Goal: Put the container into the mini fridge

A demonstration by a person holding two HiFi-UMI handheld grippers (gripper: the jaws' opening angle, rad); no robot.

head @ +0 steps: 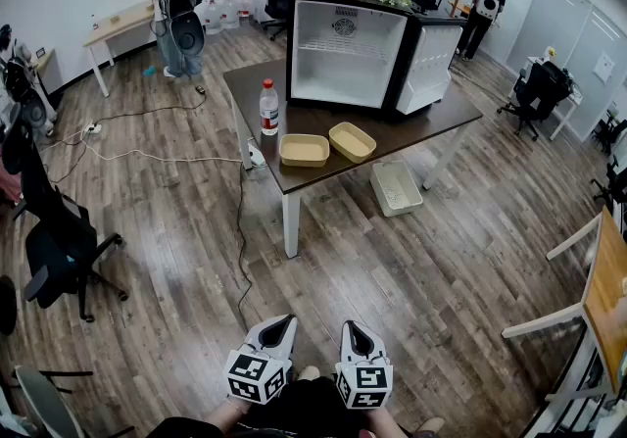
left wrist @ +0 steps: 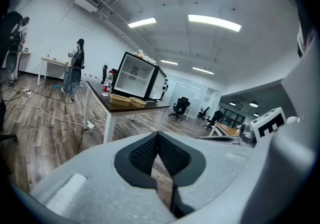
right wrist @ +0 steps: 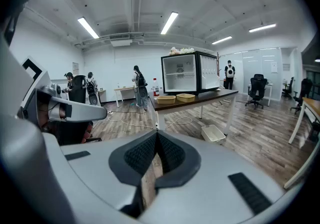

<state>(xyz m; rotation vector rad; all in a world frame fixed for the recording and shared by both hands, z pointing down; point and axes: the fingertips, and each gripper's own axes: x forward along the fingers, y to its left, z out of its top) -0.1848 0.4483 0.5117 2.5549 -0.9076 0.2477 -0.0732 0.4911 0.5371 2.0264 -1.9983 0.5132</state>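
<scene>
Two shallow tan containers stand side by side near the front of the dark table (head: 392,132), the left container (head: 304,149) and the right container (head: 353,141). Behind them the mini fridge (head: 345,54) is empty, its door (head: 429,64) swung open to the right. Both grippers are far from the table, low over the floor in front of me. My left gripper (head: 282,322) and right gripper (head: 351,329) are shut and hold nothing. The left gripper (left wrist: 158,134) looks toward the containers (left wrist: 120,99) and fridge (left wrist: 137,76). Past the right gripper (right wrist: 156,133) I see the containers (right wrist: 166,99) and fridge (right wrist: 189,72).
A water bottle (head: 268,108) stands on the table's left part. A white basket (head: 396,187) lies on the floor under the table. Cables (head: 240,230) run across the wood floor. Black office chairs (head: 59,250) stand at the left, a wooden desk (head: 607,299) at the right, people at the back.
</scene>
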